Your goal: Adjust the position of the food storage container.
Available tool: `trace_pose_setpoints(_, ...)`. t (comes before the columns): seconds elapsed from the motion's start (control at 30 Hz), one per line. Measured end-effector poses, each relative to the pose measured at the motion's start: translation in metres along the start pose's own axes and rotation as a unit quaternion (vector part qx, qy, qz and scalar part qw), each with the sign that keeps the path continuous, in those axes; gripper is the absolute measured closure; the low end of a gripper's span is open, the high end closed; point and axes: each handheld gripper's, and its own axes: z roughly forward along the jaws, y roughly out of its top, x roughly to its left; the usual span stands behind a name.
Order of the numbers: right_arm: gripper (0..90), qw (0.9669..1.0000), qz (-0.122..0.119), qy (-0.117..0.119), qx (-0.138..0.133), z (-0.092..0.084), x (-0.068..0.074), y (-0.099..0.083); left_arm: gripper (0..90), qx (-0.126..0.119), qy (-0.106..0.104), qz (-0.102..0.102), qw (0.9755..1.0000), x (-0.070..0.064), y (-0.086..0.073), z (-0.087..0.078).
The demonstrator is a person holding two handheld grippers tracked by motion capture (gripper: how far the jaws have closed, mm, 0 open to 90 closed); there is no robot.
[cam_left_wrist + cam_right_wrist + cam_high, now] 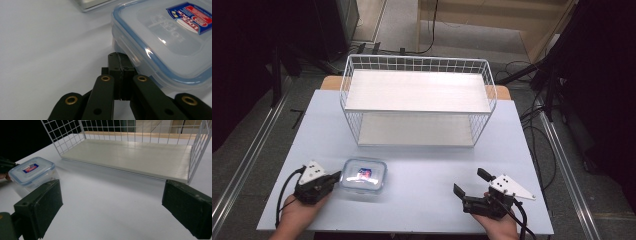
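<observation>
The clear plastic food box with a blue-rimmed snap lid and a red-and-blue label [363, 176] sits near the front-left corner of the pale counter [427, 170], in front of the white wire two-shelf rack [417, 102]. The left tongs [335, 177] are pressed together on nothing, their tips at the box's left side by a lid flap. The right tongs [469, 182] stand wide apart, empty, well apart near the front-right corner. The left hand is clearly nearer.
</observation>
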Motion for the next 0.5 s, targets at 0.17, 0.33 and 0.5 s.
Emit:
trace_pose_setpoints(0.17, 3.1, 1.0000, 0.003, 0.002, 0.002, 0.001, 0.000, -0.001, 90.0, 0.002, -0.017, 0.006, 0.9998, -0.024, 0.011, 0.010)
trace_pose_setpoints(0.33, 3.2, 1.0000, 0.004, 0.002, 0.002, 0.001, -0.001, 0.000, 90.0, 0.003, -0.014, 0.000, 0.9999, -0.031, 0.016, 0.017)
trace_pose_setpoints(0.5, 3.3, 1.0000, 0.003, 0.001, 0.000, 0.000, 0.000, 0.000, 90.0, 0.006, -0.024, 0.014, 0.9996, -0.046, 0.023, 0.024)
